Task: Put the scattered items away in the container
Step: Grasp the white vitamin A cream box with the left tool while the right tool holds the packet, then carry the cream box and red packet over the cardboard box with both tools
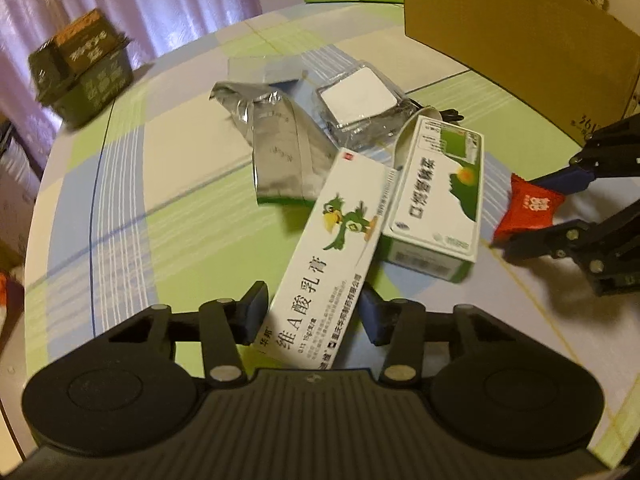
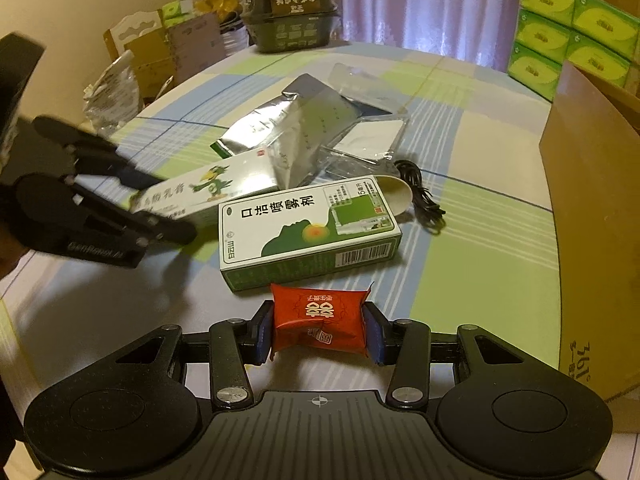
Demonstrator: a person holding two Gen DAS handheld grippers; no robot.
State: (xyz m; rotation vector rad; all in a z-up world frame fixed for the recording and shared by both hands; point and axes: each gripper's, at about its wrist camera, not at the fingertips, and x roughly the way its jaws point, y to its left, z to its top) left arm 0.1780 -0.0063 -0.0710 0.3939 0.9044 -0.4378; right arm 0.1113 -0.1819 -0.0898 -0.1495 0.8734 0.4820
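My left gripper (image 1: 314, 314) is shut on the near end of a long white cream box with a green parrot (image 1: 328, 252), which tilts up over the table. In the right wrist view the same left gripper (image 2: 172, 208) clamps that parrot box (image 2: 208, 190) at the left. My right gripper (image 2: 320, 328) is shut on a red candy packet (image 2: 318, 318), just above the tablecloth. The left wrist view shows the right gripper (image 1: 536, 212) and red packet (image 1: 528, 208) at the right. The brown cardboard box (image 1: 520, 52) (image 2: 592, 200) stands open at the far right.
A green-and-white spray box (image 1: 436, 196) (image 2: 308, 228) lies beside the parrot box. Behind it are a silver foil pouch (image 1: 280, 148) (image 2: 288, 132), a clear packet with a white square (image 1: 360, 96) and a black cable (image 2: 420, 192). A dark green box (image 1: 84, 68) and green tissue packs (image 2: 572, 32) stand at the table's edges.
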